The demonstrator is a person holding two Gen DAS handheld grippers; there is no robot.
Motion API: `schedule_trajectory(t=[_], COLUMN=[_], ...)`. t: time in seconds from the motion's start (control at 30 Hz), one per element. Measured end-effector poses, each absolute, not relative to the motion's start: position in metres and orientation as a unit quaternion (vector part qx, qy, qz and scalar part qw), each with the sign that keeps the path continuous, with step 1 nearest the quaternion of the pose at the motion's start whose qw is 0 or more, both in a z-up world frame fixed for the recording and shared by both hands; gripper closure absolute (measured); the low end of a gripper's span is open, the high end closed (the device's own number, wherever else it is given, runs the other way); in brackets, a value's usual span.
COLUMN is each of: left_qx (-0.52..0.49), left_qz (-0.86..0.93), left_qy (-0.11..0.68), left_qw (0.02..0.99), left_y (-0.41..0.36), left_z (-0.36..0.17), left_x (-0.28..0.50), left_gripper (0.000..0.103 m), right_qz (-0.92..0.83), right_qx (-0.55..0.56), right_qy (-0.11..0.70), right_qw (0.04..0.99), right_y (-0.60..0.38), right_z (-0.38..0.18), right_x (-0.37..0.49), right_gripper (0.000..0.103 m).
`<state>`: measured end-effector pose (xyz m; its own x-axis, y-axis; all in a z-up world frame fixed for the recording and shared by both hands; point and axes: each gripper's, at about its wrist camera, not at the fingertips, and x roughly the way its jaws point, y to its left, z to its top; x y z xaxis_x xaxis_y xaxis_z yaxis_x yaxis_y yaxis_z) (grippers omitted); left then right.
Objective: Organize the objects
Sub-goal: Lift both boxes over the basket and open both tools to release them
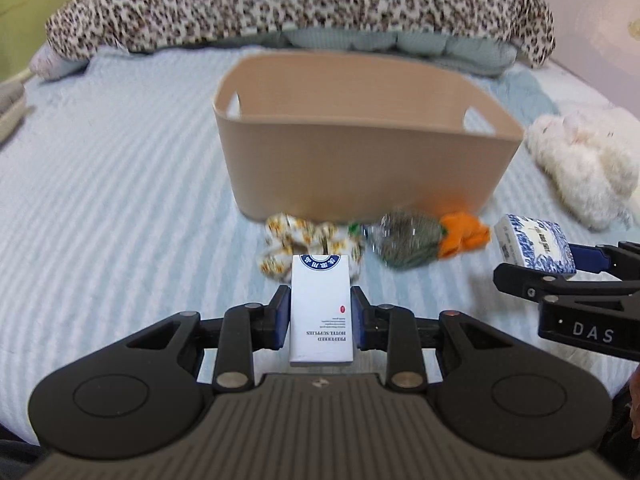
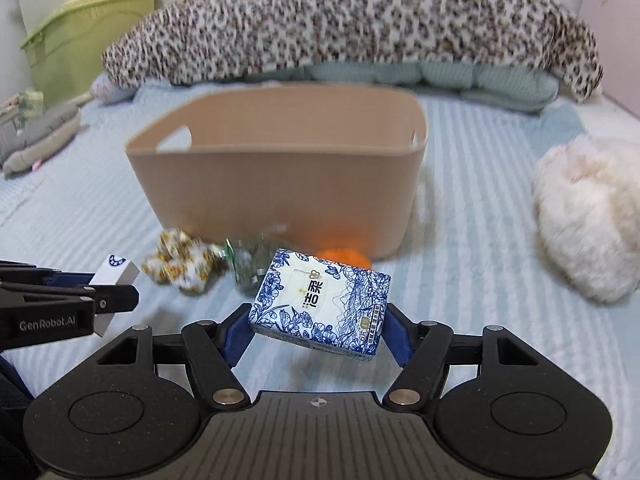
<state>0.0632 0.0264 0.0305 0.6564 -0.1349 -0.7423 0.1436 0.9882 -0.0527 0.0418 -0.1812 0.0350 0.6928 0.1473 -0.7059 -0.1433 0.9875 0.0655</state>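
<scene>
My left gripper (image 1: 320, 312) is shut on a white hotel-supplies box (image 1: 321, 308), held above the bed. It also shows at the left of the right wrist view (image 2: 114, 270). My right gripper (image 2: 318, 320) is shut on a blue-and-white tissue pack (image 2: 320, 304), tilted, above the bed; the pack also shows in the left wrist view (image 1: 534, 246). A tan bin (image 1: 360, 148) (image 2: 280, 176) stands ahead, open-topped. In front of it lie a yellow-flowered cloth (image 1: 304, 244) (image 2: 180, 266), a crinkled green packet (image 1: 404, 242) (image 2: 248, 264) and an orange cloth (image 1: 464, 236) (image 2: 344, 258).
The bed has a light blue striped cover (image 1: 120, 200). A leopard-print blanket (image 1: 300, 4) and blue pillows (image 2: 440, 74) lie behind the bin. A fluffy white plush (image 2: 588, 216) lies to the right. A green storage box (image 2: 88, 36) and grey item (image 2: 40, 140) are at left.
</scene>
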Motion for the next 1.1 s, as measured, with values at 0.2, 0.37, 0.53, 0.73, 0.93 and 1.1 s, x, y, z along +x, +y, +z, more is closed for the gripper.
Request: schedule_trajectory(t=[0.2,0.37,0.53,0.73,0.93,1.1], left_qx=[0.005,0.009,0.012,0.015,0.016,-0.002], left_qz=[-0.069,-0.067,-0.066,-0.056,-0.041,-0.045], left_qy=[0.377,0.344,0.310,0.289,0.291,0.322], left_qw=[0.924,0.936,0.948,0.956,0.956,0.946], left_y=[0.033,0.034,0.030,0.024,0.016,0.011], left_z=[0.061,0.089,0.113,0.125,0.117,0.095], left_x=[0.066,0.078,0.096,0.129,0.172,0.210], left_gripper=[0.071,0.071,0.071,0.071,0.071,0.071], right_qz=[0.071,0.067,0.067,0.066,0.066,0.060], right_qx=[0.014,0.031,0.023,0.007,0.010,-0.003], right_qy=[0.338,0.306,0.277,0.248,0.261,0.274], right_qw=[0.938,0.949,0.958,0.966,0.963,0.960], right_y=[-0.191,-0.199,-0.197,-0.189,-0.185,-0.177], right_z=[0.063,0.090,0.112,0.126,0.120,0.106], right_x=[0.037,0.050,0.070,0.099,0.138,0.169], right_gripper=[0.038,0.038,0.038,0.038,0.038,0.038])
